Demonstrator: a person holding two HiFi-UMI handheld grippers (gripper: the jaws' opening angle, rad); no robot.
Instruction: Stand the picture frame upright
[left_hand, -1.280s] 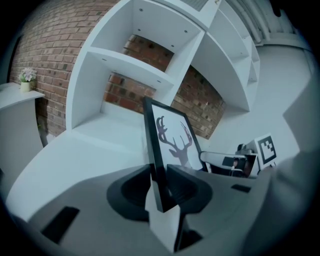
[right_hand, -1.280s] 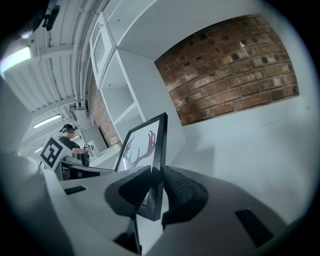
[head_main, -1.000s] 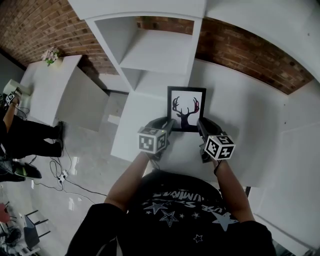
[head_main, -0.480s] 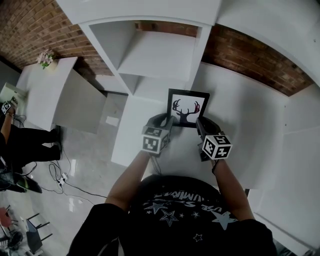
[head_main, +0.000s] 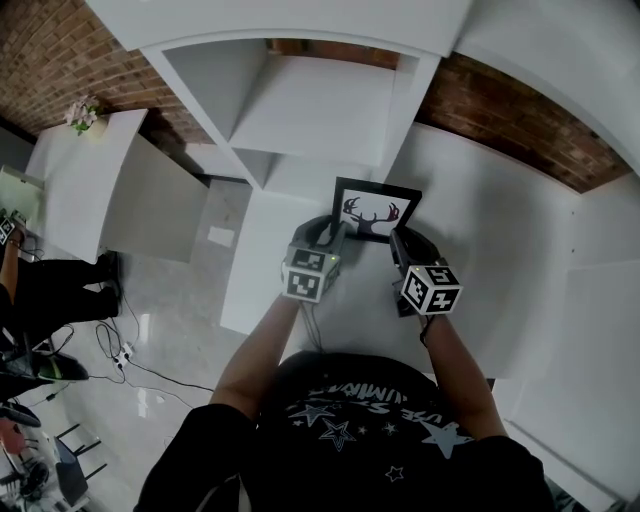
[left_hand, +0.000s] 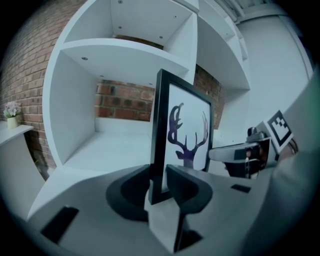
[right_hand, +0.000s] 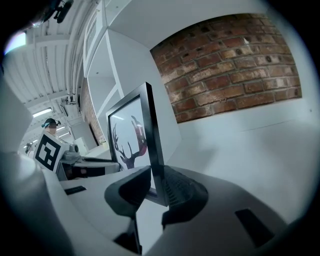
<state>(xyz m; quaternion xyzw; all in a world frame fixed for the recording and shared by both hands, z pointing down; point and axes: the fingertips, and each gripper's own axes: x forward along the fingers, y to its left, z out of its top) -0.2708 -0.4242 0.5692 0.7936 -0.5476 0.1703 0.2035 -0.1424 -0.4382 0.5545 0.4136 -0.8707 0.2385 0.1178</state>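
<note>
**A:** What do the jaws hold?

**B:** The jaws of the left gripper (left_hand: 159, 186) pinch the lower left edge of the black rectangular picture frame with the deer-head print (left_hand: 187, 130). The jaws of the right gripper (right_hand: 156, 192) pinch its lower right edge. The frame stands nearly upright at the centre of the head view, over the white desk (head_main: 480, 260) and below the white open shelf unit (head_main: 320, 100).

**A:** How should this step be done well?

**B:** I think both sides should go down level until the bottom edge sits flat. The jaws should let go only when the frame does not lean.

**A:** What is hard to see?

**B:** The bottom edge is behind the jaws in every view, so I cannot tell if it touches the desk. The back of the frame, and any support leg there, is not shown.
</note>
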